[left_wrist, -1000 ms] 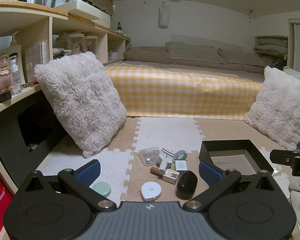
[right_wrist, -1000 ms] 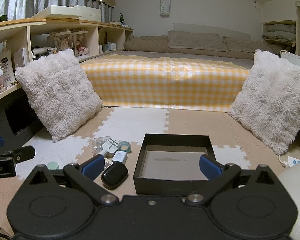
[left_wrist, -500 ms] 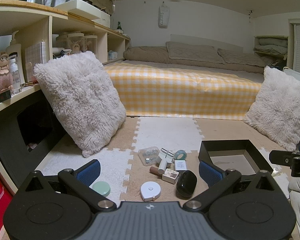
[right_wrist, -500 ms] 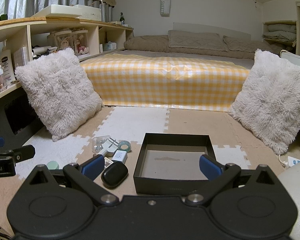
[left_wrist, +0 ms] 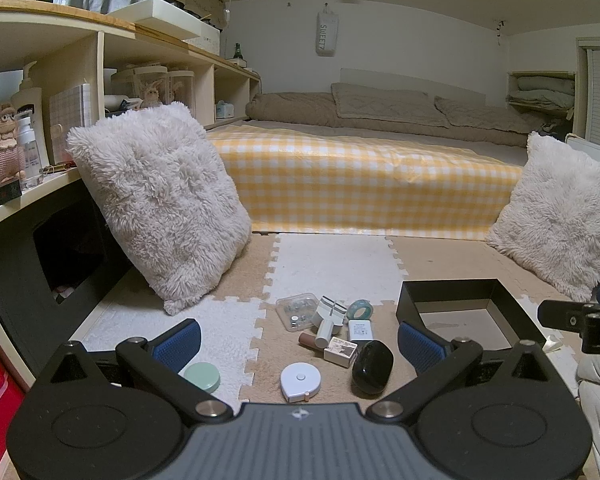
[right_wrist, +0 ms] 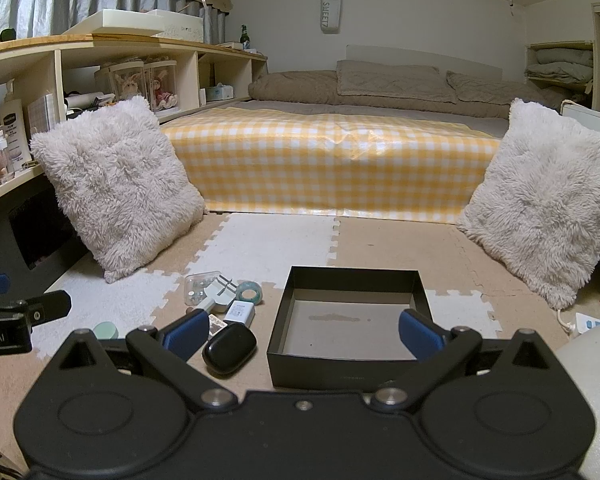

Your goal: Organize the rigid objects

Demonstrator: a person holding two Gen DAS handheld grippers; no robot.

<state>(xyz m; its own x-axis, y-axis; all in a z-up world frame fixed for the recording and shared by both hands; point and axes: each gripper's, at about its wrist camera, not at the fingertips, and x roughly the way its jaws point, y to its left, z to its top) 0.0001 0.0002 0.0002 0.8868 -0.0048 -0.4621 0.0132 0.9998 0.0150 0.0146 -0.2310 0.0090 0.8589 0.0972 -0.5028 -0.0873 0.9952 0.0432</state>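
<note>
Between the wide, empty jaws of the left gripper (left_wrist: 299,340) lie a tape measure (left_wrist: 300,381) and glossy black case (left_wrist: 372,366): rigid, light, slippery; grip across flat sides. Right gripper (right_wrist: 303,332), equally wide, frames the empty box (right_wrist: 350,374).

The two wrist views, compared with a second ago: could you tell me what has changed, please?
Nothing has visibly changed. Both grippers, left and right, hang open and hold nothing, the small items, such as the black case and the white tape measure, lie where they were on the mat, and the black box is empty as before.
</note>
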